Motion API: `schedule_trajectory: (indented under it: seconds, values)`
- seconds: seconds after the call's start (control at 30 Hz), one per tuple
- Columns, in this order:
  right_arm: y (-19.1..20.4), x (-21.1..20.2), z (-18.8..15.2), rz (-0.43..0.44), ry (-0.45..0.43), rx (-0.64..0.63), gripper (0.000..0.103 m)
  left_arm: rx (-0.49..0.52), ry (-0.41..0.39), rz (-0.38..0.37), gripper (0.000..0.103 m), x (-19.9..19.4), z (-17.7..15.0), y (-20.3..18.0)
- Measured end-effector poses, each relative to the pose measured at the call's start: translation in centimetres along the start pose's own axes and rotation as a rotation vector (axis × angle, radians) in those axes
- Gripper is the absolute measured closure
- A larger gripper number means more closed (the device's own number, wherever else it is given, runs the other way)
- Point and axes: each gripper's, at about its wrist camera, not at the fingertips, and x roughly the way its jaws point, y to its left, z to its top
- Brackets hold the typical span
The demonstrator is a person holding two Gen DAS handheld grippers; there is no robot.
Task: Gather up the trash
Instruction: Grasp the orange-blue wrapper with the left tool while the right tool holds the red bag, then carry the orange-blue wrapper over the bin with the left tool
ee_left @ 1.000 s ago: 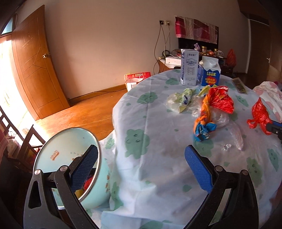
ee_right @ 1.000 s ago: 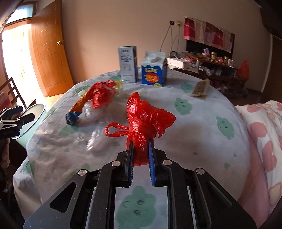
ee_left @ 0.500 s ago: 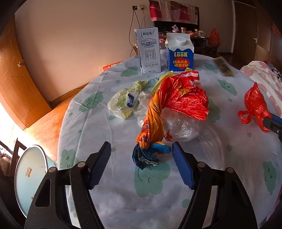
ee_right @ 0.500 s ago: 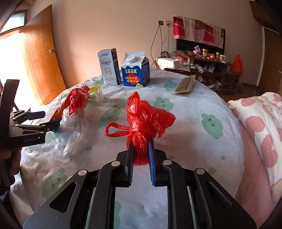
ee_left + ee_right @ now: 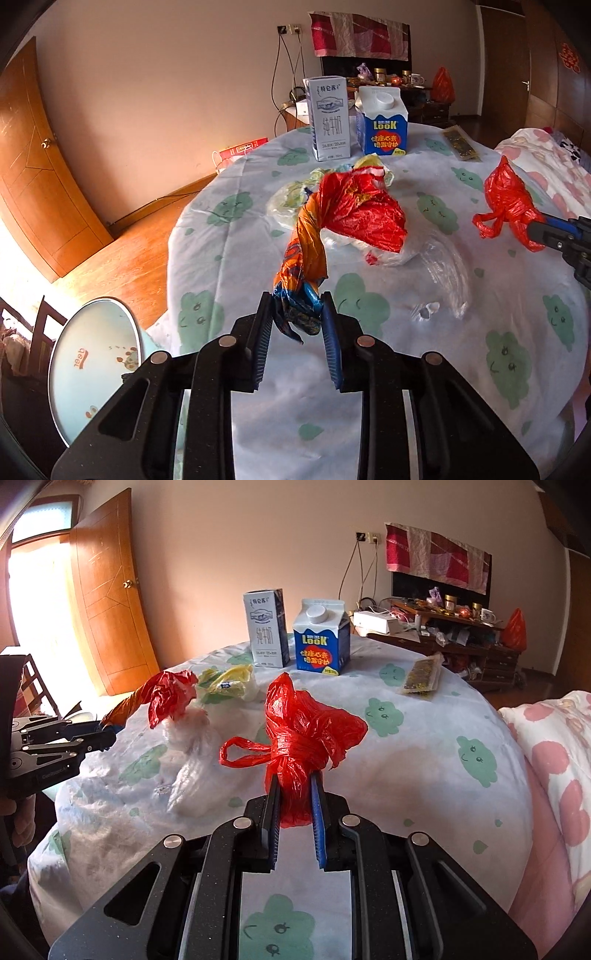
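Note:
A twisted orange and red foil wrapper (image 5: pixel 354 206) lies mid-table, its blue end toward me. My left gripper (image 5: pixel 297 317) has that blue end between its pads, and the jaws are closing with both pads touching it. The same gripper (image 5: pixel 92 738) shows at the left edge of the right wrist view. My right gripper (image 5: pixel 293 797) is shut on a knotted red plastic bag (image 5: pixel 306 723), held just above the cloth. That bag (image 5: pixel 506 199) also shows at the right of the left wrist view.
A grey milk carton (image 5: pixel 328 118) and a blue carton (image 5: pixel 384 125) stand at the table's far side. A clear plastic bag (image 5: pixel 439 258), a yellow-green wrapper (image 5: pixel 291 192) and a flat snack packet (image 5: pixel 461 144) lie on the tablecloth (image 5: pixel 221 258). A pale blue bin (image 5: pixel 96 362) stands below left; pink bedding (image 5: pixel 554 757) lies right.
My left gripper swung from over the bin to the table, came up to the wrapper's blue end, and its jaws narrowed around it. The right gripper kept hold of the red bag.

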Motion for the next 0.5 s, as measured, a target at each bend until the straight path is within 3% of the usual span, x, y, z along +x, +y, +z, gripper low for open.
schedule_trajectory:
  seconds: [0.23, 0.5]
  values:
    - [3.6, 0.1, 1.2, 0.034, -0.011, -0.058, 0.087, -0.017, -0.043, 0.062, 0.081, -2.7, -1.8, 3.2]
    - [7.6, 0.8, 2.6, 0.073, -0.015, -0.11, 0.087, -0.069, -0.061, 0.081, 0.082, -4.1, -3.1, 6.1]
